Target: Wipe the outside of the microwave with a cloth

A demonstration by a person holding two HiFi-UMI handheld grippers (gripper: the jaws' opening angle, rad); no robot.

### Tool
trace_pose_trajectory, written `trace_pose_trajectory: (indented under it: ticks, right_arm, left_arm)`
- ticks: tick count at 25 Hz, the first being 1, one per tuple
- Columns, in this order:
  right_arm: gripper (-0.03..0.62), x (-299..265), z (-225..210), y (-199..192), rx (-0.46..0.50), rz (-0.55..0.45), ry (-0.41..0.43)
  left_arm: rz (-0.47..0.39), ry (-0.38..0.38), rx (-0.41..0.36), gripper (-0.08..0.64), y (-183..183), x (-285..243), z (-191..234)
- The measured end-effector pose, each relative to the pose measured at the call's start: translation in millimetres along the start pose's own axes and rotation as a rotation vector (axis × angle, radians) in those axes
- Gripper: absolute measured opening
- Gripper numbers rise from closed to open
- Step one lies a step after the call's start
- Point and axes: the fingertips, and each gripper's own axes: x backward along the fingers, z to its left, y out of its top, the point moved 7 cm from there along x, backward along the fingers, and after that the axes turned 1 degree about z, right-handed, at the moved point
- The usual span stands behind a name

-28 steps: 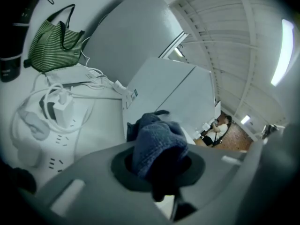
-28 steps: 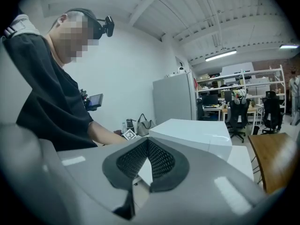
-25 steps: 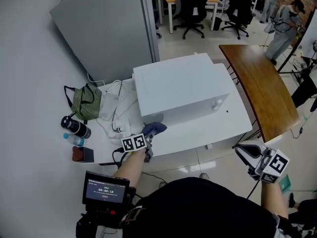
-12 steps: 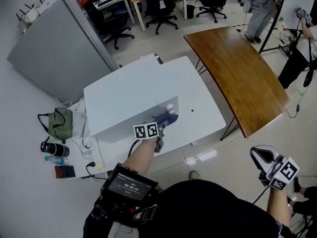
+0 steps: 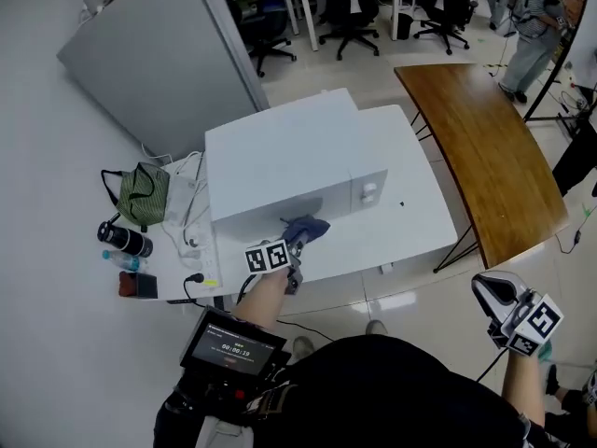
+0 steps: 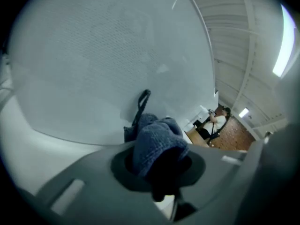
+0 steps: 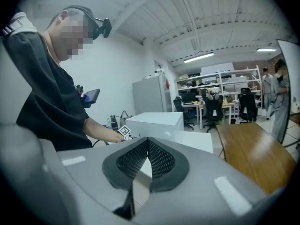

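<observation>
The white microwave [image 5: 297,164] stands on a white table [image 5: 410,222]. My left gripper [image 5: 293,247] is shut on a blue cloth [image 5: 306,229] and holds it against the lower part of the microwave's front face, left of the two knobs. In the left gripper view the cloth [image 6: 157,139] bulges out between the jaws of the left gripper [image 6: 158,161], and the microwave door [image 6: 103,55] fills the picture. My right gripper [image 5: 492,294] hangs low at the right, off the table, well away from the microwave. The right gripper [image 7: 148,146] is shut with nothing between its pads.
Left of the microwave lie a green striped bag [image 5: 140,192], a power strip with white cables [image 5: 191,230] and a dark bottle [image 5: 123,241]. A grey cabinet [image 5: 159,54] stands behind. A brown wooden table [image 5: 485,147] is on the right. Office chairs and a person [image 5: 536,21] are farther back.
My left gripper has carried the cloth from the microwave's left corner round onto its front face. The right gripper has stayed low at the right, shut.
</observation>
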Motion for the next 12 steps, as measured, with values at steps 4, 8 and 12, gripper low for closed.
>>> trace_pose_trajectory:
  ticks: [4,8,12]
  right_arm:
    - [0.006,-75.4,64.3,28.3,0.073,0.009,0.127]
    - [0.006,-129.1,127.6,56.6,0.089,-0.013,0.217]
    - [0.006,-133.3,145.5,53.1,0.125,0.073,0.206]
  left_arm:
    - [-0.031,0.072,0.036,0.061,-9.2,93.5,80.2]
    - [-0.064,0.114,0.058,0.061,-5.3,153.0,134.5]
    - [-0.066,0.111,0.06,0.061,1.4,151.7,151.4]
